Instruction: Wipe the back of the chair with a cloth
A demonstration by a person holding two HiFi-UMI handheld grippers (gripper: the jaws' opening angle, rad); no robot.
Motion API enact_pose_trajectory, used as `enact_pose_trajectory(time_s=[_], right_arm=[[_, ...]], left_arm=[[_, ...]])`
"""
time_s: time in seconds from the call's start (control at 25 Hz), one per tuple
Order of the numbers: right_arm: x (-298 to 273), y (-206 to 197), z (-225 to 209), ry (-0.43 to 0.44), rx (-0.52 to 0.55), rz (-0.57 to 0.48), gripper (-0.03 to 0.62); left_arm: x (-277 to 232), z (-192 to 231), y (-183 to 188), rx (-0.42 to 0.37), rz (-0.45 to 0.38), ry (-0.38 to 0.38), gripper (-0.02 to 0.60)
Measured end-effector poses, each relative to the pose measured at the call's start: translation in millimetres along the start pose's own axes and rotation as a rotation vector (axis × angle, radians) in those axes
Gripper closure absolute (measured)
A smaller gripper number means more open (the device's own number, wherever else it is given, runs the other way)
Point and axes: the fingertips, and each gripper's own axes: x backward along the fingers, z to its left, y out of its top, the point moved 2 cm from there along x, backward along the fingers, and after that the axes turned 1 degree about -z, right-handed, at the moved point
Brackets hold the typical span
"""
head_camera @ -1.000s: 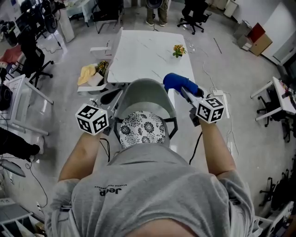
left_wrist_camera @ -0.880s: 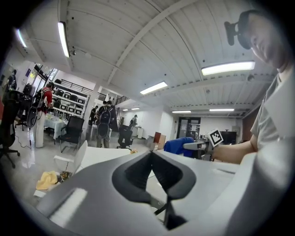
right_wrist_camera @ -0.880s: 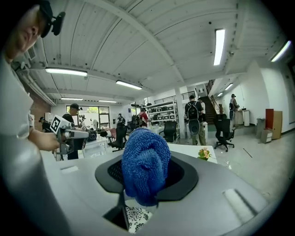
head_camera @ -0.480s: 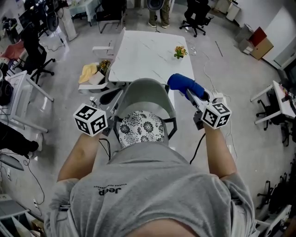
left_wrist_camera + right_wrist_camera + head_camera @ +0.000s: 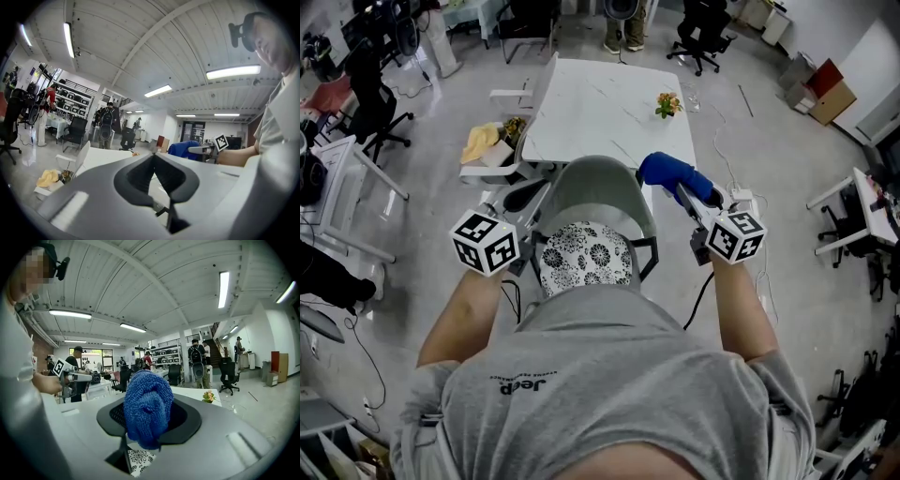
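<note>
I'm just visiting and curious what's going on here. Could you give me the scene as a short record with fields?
Left tongs: shut, empty
Right tongs: shut on blue cloth
Cloth position: at the grey chair back, right edge; contact unclear
Seat: patterned cushion
Beyond chair: white table with small flowers

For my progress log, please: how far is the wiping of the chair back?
Done: the right claw grips the blue cloth. In hand: the cloth is at the right edge of the grey chair back; contact is unclear. The left claw is shut and empty. Left: the wiping itself, since no wiped area can be told.
</note>
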Motion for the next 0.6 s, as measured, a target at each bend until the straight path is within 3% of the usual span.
enact_pose_trajectory(time_s=[0.6], right_arm=[[-3.3,4.0,2.9,0.020,0.005,-0.013,0.462]], left_arm=[[-2.0,-1.8,-4.1,0.012,0.003,0.000,0.522]])
